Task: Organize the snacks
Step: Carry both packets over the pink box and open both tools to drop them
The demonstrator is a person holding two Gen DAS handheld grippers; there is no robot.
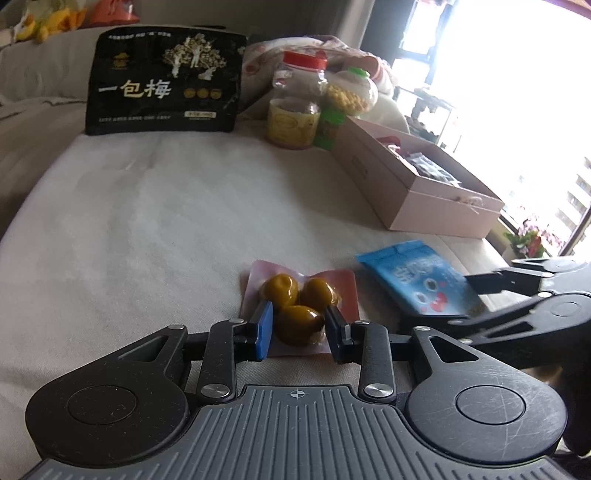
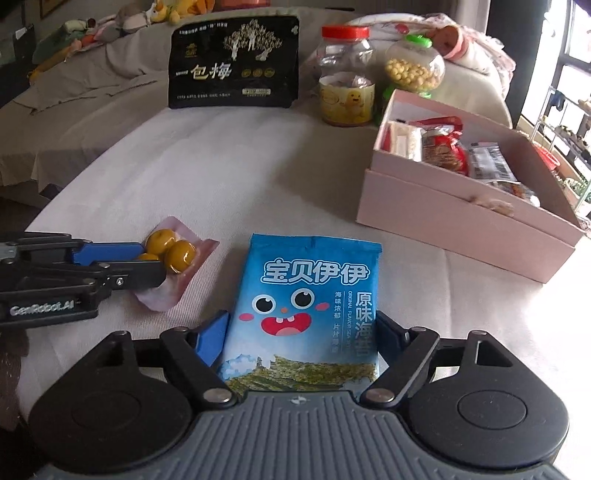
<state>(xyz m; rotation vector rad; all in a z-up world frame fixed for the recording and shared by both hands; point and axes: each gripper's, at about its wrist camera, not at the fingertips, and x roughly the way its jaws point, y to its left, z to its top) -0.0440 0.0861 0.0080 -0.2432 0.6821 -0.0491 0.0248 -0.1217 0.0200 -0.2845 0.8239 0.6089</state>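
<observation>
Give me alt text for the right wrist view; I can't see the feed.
The right tool straddles a blue seaweed snack packet lying on a beige cloth surface. To its left, the left tool closes around a pink packet of yellow-brown fruits. Behind sit an open pink box of snacks, a black bag and two jars.

The work surface is a pale fabric cushion (image 2: 221,177) with a slightly wrinkled cover. Behind it, a beige sofa backrest (image 1: 44,70) spans the upper left. Soft toys (image 2: 122,20), grey, green and yellow, lie along the top of the backrest. A floral-patterned blanket (image 2: 480,48), white with pink, is bunched at the far right of the cushion. A bright window (image 1: 517,92) fills the right side. Pink flowers (image 1: 532,236) stand near the window sill.
</observation>
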